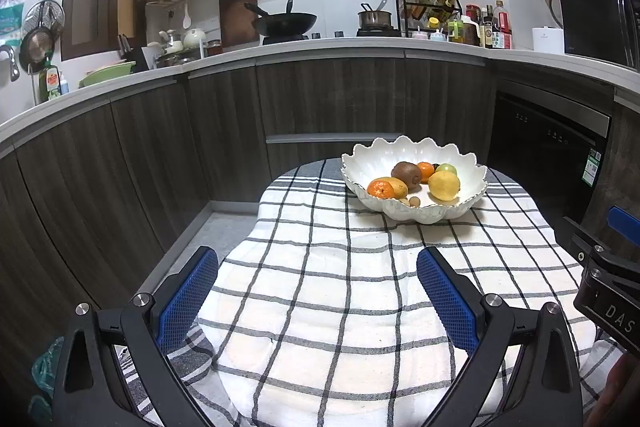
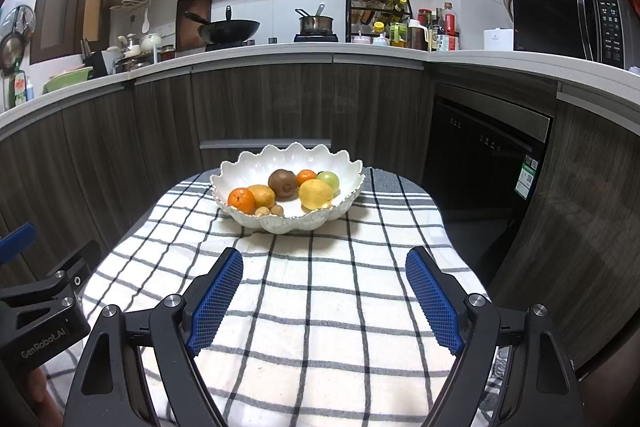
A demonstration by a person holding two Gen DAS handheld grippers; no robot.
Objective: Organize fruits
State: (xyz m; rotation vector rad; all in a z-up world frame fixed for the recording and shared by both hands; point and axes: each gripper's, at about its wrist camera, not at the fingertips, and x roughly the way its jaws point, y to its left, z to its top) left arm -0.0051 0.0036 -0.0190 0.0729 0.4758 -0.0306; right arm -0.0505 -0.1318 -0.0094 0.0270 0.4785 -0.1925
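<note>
A white scalloped bowl (image 1: 420, 213) (image 2: 296, 157) stands at the far end of a small table. It holds two oranges (image 2: 241, 200), a mango (image 2: 262, 195), a kiwi (image 2: 283, 184), a lemon (image 2: 315, 194), a green fruit (image 2: 329, 179) and two small brown fruits (image 2: 269, 211). My left gripper (image 1: 318, 265) is open and empty above the near cloth, well short of the bowl. My right gripper (image 2: 324, 263) is open and empty too, beside the left one.
A black-and-white checked cloth (image 2: 320, 307) covers the table. Dark wood cabinets (image 2: 248, 107) and a built-in dishwasher (image 2: 484, 147) stand behind it. The counter carries a wok (image 2: 230, 29), a pot, bottles and a microwave (image 2: 572, 21). The floor gap lies left of the table (image 1: 208, 239).
</note>
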